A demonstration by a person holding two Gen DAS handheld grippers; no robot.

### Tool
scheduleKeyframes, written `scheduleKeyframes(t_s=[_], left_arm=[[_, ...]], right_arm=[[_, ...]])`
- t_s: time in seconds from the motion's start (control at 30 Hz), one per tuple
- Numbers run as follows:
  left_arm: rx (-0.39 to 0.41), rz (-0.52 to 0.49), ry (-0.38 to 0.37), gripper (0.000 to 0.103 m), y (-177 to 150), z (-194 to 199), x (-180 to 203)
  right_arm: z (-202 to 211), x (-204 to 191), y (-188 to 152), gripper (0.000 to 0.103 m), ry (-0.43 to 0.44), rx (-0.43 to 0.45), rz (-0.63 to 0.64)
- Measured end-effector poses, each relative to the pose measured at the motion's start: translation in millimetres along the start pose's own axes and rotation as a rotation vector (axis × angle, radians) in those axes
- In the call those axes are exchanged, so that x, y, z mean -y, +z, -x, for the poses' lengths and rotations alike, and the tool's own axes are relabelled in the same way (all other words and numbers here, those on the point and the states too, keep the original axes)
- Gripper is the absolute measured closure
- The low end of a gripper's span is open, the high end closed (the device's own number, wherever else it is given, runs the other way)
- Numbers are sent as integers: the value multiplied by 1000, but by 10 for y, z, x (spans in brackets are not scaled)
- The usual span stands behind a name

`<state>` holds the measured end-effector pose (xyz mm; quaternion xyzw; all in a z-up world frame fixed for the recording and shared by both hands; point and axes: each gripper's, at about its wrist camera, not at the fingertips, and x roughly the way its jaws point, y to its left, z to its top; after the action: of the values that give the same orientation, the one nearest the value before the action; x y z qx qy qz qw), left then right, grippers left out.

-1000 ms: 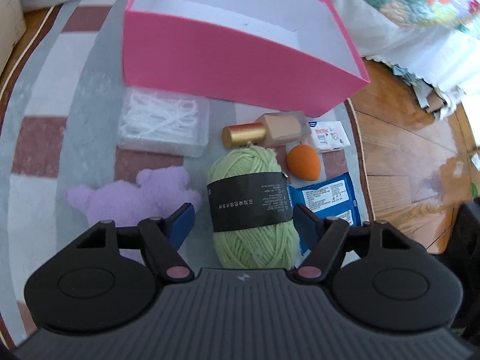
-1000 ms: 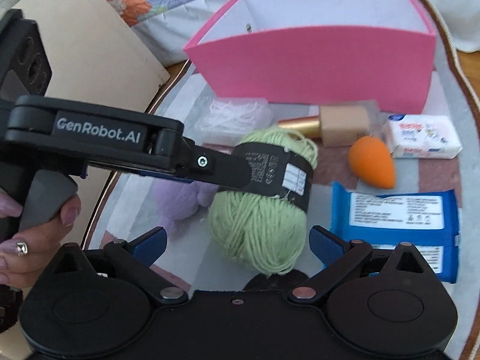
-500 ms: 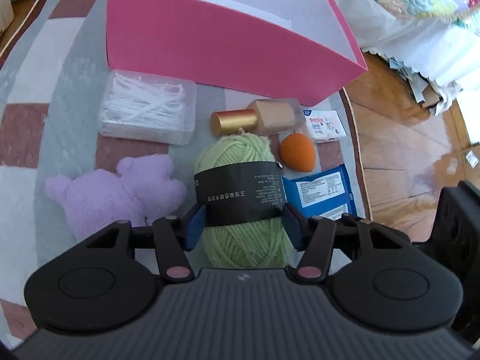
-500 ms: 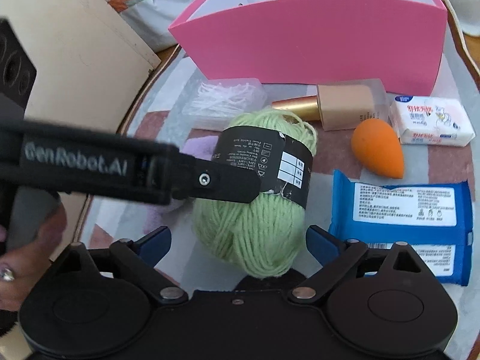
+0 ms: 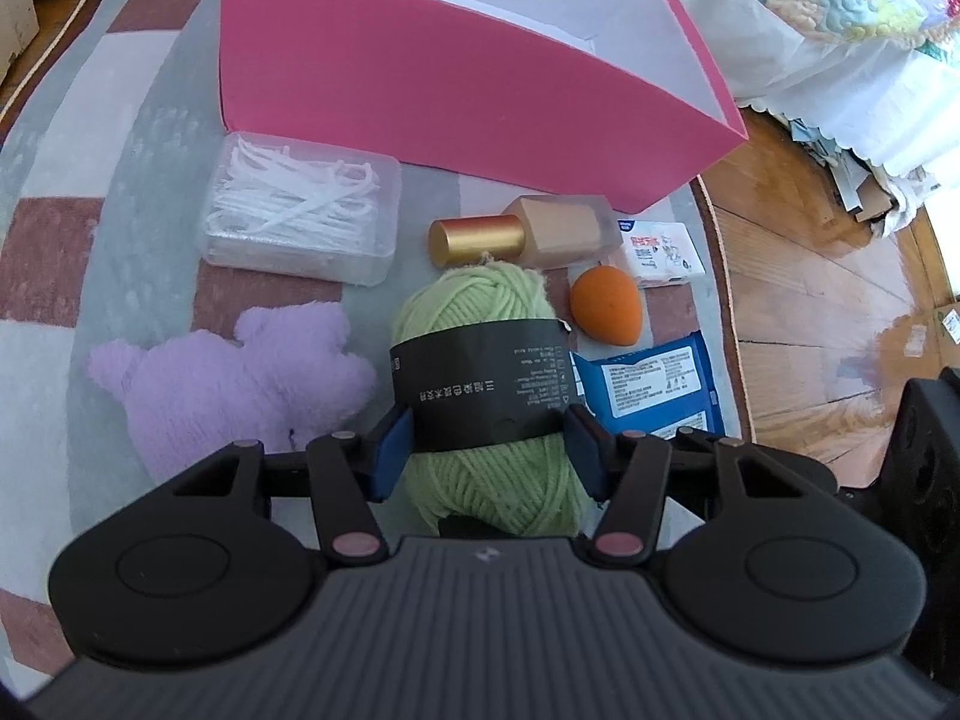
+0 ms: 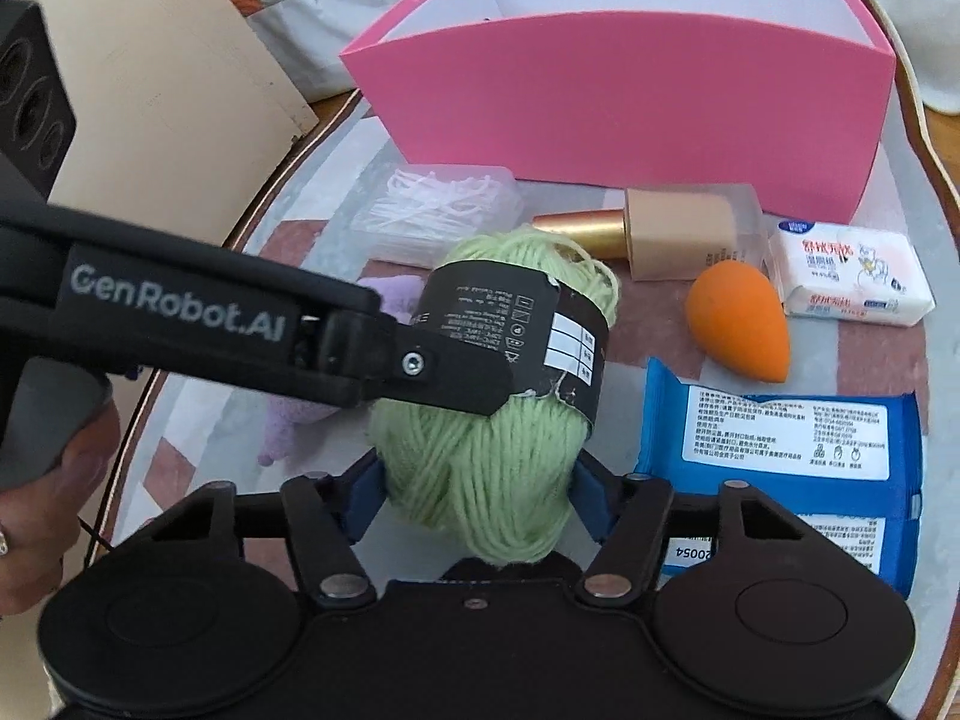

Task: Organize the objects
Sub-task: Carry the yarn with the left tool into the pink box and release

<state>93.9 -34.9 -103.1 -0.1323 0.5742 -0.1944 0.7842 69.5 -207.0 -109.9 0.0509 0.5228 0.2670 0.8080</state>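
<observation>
On the rug (image 5: 120,228), from left to right, lie a purple plush (image 5: 240,378), the green yarn ball (image 5: 486,360) and a blue wipes pack (image 5: 648,390), all before the pink box (image 5: 450,84). The left gripper (image 5: 486,450) has its fingers clamped on the yarn's black band. The right gripper (image 6: 474,489) fingers press the yarn's near end.

Green yarn (image 5: 492,324) with black band, pink box (image 5: 456,84), orange sponge (image 5: 606,306), purple plush (image 5: 228,378).
</observation>
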Motion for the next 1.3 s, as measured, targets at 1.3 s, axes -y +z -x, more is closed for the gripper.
scheduleKeyframes(t_s=[1.3], left_arm=[[134,-368,-47,52,1966,270,1173]], right_arm=[[748,676,1654,42,-131,318,35]])
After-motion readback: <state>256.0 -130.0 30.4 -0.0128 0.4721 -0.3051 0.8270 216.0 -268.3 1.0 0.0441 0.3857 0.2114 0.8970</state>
